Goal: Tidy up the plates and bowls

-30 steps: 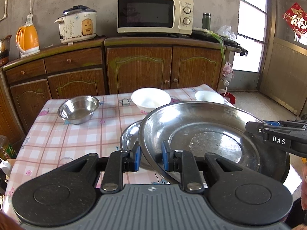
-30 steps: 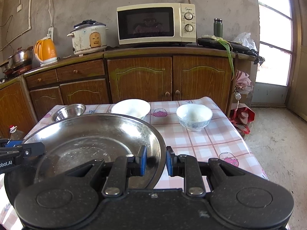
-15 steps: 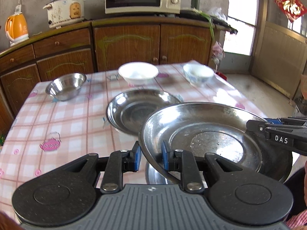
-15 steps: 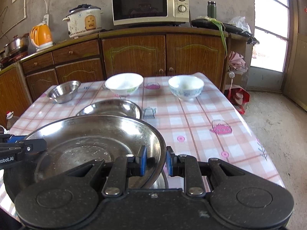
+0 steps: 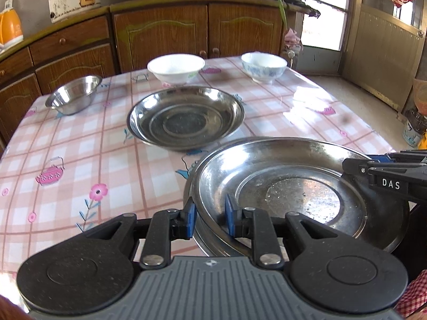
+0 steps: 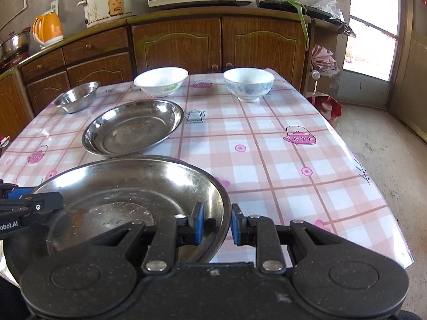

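Plate (image 5: 293,186) hangs at the table's (image 5: 80,146) near edge, my left gripper (image 5: 207,217) and right gripper (image 6: 216,222) clamped on opposite rims; next, I judge, set it down level, then release.

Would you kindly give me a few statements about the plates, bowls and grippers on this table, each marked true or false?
1. Both grippers clamp the rim of the large steel plate. True: the left gripper and the right gripper pinch opposite sides.
2. Another steel plate lies on the tablecloth. True.
3. Four bowls stand at the far end. False: three, a small steel bowl, a white bowl and a blue-patterned bowl.
4. The white bowl sits inside the steel bowl. False: they stand apart.
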Tool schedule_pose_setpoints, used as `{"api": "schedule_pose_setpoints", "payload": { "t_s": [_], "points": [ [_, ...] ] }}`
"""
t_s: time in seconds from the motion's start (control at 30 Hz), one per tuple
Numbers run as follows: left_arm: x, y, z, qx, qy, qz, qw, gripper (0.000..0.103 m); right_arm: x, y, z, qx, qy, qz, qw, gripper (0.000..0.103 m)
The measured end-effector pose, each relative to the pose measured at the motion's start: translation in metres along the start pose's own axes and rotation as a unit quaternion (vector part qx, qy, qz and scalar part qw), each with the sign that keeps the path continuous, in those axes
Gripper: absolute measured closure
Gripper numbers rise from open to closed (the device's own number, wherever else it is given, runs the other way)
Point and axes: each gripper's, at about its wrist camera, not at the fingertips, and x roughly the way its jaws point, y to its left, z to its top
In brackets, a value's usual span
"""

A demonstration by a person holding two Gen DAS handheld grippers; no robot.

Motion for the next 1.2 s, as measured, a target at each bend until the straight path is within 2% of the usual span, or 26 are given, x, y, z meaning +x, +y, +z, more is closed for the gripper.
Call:
{"api": "schedule_pose_setpoints", "payload": {
  "t_s": [0.47, 0.73, 0.87, 0.97, 1.07, 1.2],
  "points": [
    [0.013, 0.005, -0.008, -0.006, -0.024, 0.012, 0.9996, 0.08, 0.021, 0.006, 0.003, -0.006, -0.01, -0.003, 1.0, 0.076],
    [0.024, 0.008, -0.007, -0.014, -0.021, 0.017, 0.9995, 0.079, 0.031, 0.009, 0.006, -0.009, -0.002, -0.009, 1.0, 0.075],
    [0.025, 0.005, -0.009, -0.009, -0.016, 0.014, 0.9997, 0.079, 0.031, 0.01, 0.005, -0.018, 0.003, -0.01, 1.0, 0.068],
    [0.024, -0.001, -0.012, 0.019, -0.024, 0.027, 0.9992, 0.077, 0.028, 0.015, 0.005, -0.034, -0.004, -0.008, 0.999, 0.068],
    [0.025, 0.002, -0.012, 0.006, -0.018, 0.02, 0.9996, 0.075, 0.028, 0.016, 0.004, -0.041, 0.0, -0.016, 0.999, 0.068],
    [0.024, 0.005, -0.012, 0.001, -0.016, 0.02, 0.9997, 0.075, 0.024, 0.008, 0.006, -0.025, -0.003, -0.023, 0.999, 0.056]
  ]
}}
